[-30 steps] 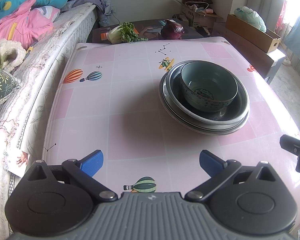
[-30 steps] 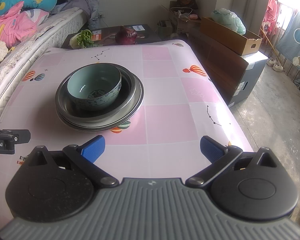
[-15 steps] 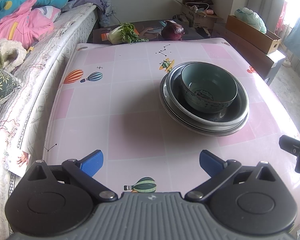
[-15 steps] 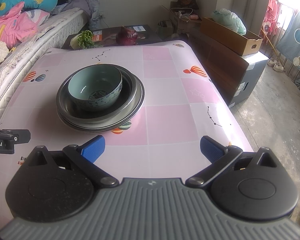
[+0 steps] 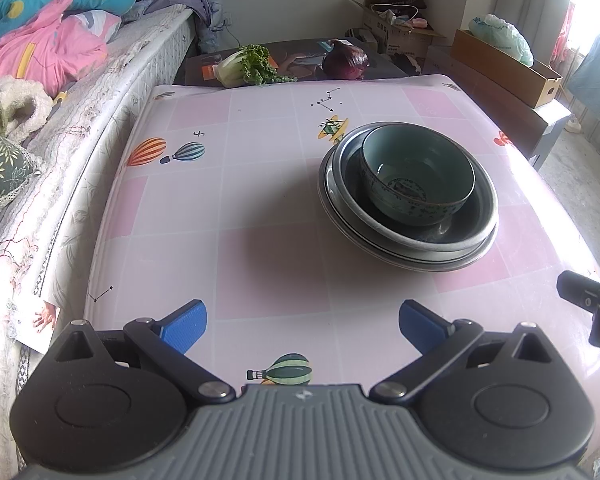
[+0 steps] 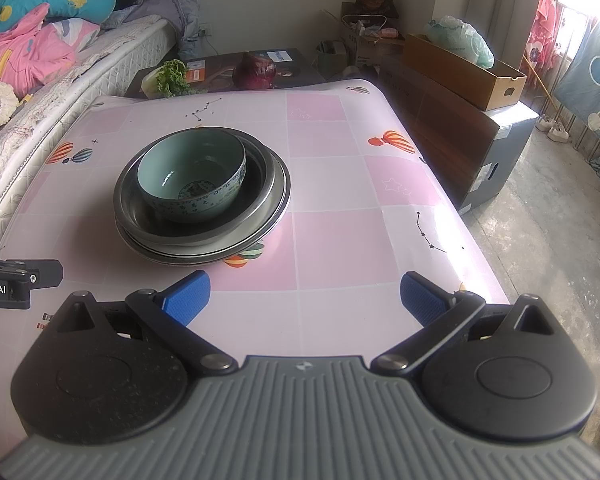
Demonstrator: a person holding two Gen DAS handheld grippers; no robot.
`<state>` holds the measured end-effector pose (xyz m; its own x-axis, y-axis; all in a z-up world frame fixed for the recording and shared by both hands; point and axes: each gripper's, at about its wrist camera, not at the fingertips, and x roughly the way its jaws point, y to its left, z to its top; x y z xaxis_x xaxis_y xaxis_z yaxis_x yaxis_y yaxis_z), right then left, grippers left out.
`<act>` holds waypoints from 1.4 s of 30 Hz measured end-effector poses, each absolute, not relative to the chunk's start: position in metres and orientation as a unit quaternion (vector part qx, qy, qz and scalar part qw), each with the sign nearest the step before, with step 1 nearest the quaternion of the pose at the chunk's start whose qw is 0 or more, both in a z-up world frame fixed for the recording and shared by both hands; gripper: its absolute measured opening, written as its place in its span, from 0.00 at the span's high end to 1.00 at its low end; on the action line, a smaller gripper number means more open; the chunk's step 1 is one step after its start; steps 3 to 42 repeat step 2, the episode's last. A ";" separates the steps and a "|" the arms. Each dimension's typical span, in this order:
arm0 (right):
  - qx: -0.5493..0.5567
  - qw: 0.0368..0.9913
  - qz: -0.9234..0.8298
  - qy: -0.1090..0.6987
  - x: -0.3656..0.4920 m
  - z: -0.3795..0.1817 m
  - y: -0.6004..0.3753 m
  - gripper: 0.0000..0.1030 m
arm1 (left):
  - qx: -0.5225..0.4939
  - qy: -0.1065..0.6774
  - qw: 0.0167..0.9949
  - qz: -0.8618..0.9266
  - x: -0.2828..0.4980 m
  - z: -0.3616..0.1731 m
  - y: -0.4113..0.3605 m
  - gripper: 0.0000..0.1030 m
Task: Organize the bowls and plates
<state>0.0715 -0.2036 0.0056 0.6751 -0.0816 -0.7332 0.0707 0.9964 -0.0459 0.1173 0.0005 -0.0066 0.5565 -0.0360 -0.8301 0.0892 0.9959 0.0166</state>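
Both grippers, L (image 5: 302, 322) and R (image 6: 305, 295), jaws wide, empty, over the table (image 6: 340, 240). Bowl (image 6: 192, 178) nests in stacked plates (image 6: 272, 200) mid-table. R view only: floor (image 6: 560, 220).

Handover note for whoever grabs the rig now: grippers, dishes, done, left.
Left gripper: open, empty, above the table's near edge.
Right gripper: open, empty, also short of the stack.
Dishes: teal bowl sits in the metal plates, nested in one stack mid-table on the pink tablecloth.
Done: everything visible is stacked; no loose dishes in view.
Left: probably nothing on the table; check out of frame.
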 end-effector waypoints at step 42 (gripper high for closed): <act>-0.007 0.915 -0.042 0.401 0.072 0.006 -0.204 0.01 | 0.029 0.470 0.882 -0.036 0.117 -0.007 0.001 0.00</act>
